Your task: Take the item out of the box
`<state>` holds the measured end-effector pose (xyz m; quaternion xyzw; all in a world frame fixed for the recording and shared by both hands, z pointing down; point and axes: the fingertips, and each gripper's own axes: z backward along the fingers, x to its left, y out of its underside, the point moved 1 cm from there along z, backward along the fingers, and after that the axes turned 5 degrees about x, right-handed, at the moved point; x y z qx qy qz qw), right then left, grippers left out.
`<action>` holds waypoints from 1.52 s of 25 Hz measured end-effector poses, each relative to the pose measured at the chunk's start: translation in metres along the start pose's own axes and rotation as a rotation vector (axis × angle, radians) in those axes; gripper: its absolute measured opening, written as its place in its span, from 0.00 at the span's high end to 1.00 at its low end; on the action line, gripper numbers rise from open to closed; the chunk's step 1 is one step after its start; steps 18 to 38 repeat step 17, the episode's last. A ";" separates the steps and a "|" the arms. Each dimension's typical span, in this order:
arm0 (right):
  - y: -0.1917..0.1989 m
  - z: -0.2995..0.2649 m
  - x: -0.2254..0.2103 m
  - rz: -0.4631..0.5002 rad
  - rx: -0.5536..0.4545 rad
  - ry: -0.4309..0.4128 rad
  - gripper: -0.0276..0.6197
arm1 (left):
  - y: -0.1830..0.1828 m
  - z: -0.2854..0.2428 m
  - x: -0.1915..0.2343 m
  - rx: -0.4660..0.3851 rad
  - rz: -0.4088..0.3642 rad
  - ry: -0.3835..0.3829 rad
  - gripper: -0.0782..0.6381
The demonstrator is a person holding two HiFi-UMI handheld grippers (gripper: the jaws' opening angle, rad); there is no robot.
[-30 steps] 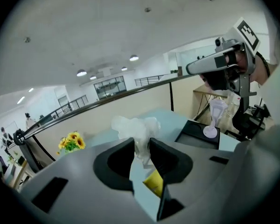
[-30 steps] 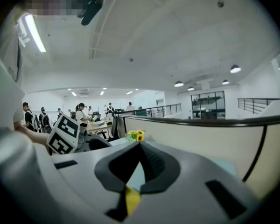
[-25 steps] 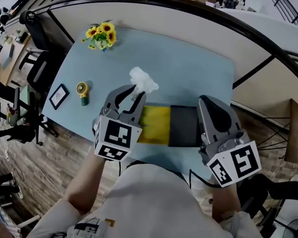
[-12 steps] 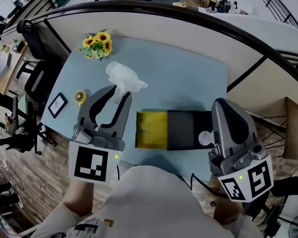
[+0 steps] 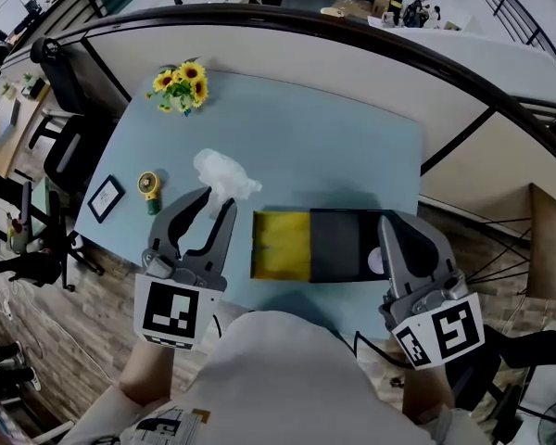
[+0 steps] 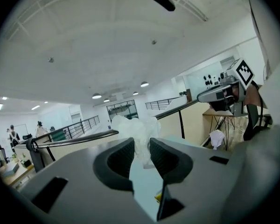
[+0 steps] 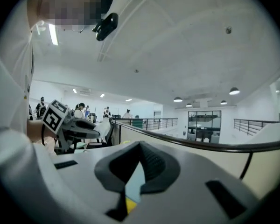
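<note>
A flat box, one half yellow and one half black, lies open on the pale blue table. My left gripper hangs left of the box, shut on a crumpled white plastic item that bulges out past the fingertips. In the left gripper view the item is pinched between the pads of the left gripper. My right gripper hovers over the black end of the box, shut with nothing in it. The right gripper view shows the right gripper with its tips together.
A bunch of sunflowers stands at the far left corner of the table. A small framed card and a yellow-and-green round gadget lie near the left edge. A curved black railing runs behind the table. Office chairs stand to the left.
My left gripper has carried the white item from the box's yellow end to the left, clear of the box. The right gripper has stayed near the black end.
</note>
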<state>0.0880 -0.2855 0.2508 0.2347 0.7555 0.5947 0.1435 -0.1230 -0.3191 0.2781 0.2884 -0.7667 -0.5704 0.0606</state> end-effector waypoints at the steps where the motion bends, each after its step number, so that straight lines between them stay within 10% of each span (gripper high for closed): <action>1: 0.009 -0.002 0.000 0.002 0.024 0.001 0.95 | 0.006 -0.002 -0.002 0.012 -0.006 0.004 0.74; 38: 0.031 -0.003 -0.003 -0.030 0.039 0.006 0.95 | 0.009 -0.008 -0.022 0.030 -0.021 0.040 0.74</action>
